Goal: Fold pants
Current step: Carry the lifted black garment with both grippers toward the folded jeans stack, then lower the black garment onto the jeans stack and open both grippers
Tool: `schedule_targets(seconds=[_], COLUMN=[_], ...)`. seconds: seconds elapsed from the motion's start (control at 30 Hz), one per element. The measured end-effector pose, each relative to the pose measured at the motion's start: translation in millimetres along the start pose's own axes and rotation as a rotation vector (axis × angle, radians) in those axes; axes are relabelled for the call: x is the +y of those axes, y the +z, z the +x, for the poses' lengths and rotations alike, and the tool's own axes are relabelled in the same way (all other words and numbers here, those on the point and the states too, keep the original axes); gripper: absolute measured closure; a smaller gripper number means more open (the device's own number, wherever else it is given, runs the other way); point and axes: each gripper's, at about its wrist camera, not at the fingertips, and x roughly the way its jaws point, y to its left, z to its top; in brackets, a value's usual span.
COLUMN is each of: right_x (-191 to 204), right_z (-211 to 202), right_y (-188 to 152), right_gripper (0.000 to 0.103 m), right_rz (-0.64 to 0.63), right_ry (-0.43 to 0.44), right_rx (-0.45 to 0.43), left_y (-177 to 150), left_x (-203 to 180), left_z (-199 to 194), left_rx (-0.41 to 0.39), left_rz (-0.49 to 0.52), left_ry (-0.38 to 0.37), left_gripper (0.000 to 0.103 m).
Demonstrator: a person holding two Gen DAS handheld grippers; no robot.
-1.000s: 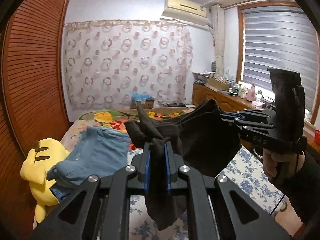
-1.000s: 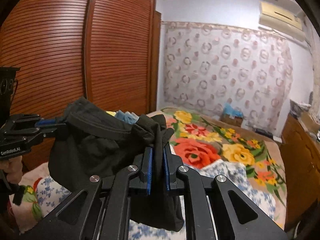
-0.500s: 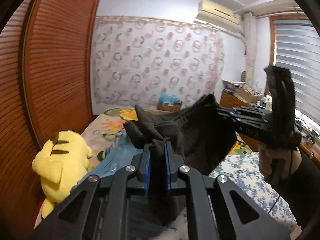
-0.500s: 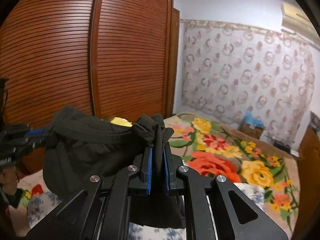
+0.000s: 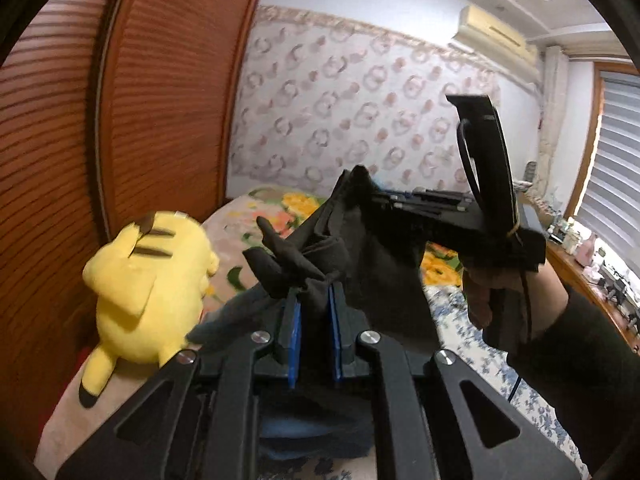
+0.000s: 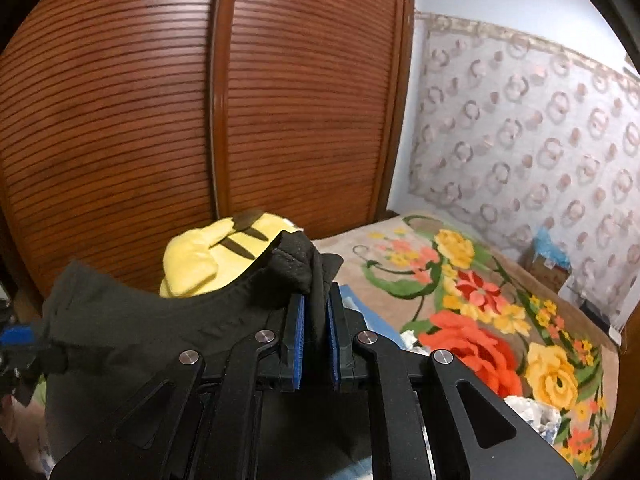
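Observation:
The black pants hang in the air between my two grippers, above the bed. My left gripper is shut on one bunched edge of the pants. My right gripper is shut on another bunched edge of the black pants. In the left wrist view the right gripper comes in from the right, held in a hand, with its tips buried in the cloth. The fabric sags between the two grips. The lower part of the pants is hidden behind the gripper bodies.
A yellow plush toy lies on the bed by the brown slatted wardrobe. Blue jeans lie under the left gripper. A floral blanket covers the bed. A sideboard stands under the window.
Both grippers have swung left toward the wardrobe and the plush toy, carrying the black pants with them. Both grips stay shut.

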Motion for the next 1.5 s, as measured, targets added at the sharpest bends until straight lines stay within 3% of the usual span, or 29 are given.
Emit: schedule_targets(seconds=[0.07, 0.2, 0.3, 0.37, 0.5, 0.7, 0.97, 1.2, 1.5], right_x=[0, -7, -10, -10, -21, -36, -47, -67, -56], right_z=[10, 15, 4, -7, -26, -38, -15, 21, -6], right_y=[-1, -1, 3, 3, -1, -19, -46, -49, -47], right_gripper=[0.091, 0.069, 0.065, 0.065, 0.065, 0.065, 0.065, 0.065, 0.065], right_rz=[0.012, 0.049, 0.054, 0.045, 0.049, 0.091, 0.131, 0.210, 0.197], right_ry=[0.017, 0.013, -0.007, -0.012, -0.005, 0.043, 0.066, 0.065, 0.014], right_rx=[0.019, 0.020, -0.012, -0.033, -0.060, -0.042, 0.029, 0.080, 0.054], left_y=[-5, -6, 2, 10, 25, 27, 12, 5, 4], left_x=[5, 7, 6, 6, -2, -20, -9, -2, -6], left_z=[2, -3, -14, -21, -18, 13, 38, 46, 36], left_rx=[0.013, 0.019, -0.024, -0.063, -0.069, 0.002, 0.068, 0.096, 0.092], left_rz=[-0.006, -0.011, 0.009, 0.026, 0.066, 0.121, 0.115, 0.097, 0.115], left_ry=[0.006, -0.006, 0.028, 0.033, 0.026, 0.000, 0.066, 0.072, 0.078], left_gripper=[0.092, 0.086, 0.083, 0.080, 0.079, 0.079, 0.079, 0.079, 0.078])
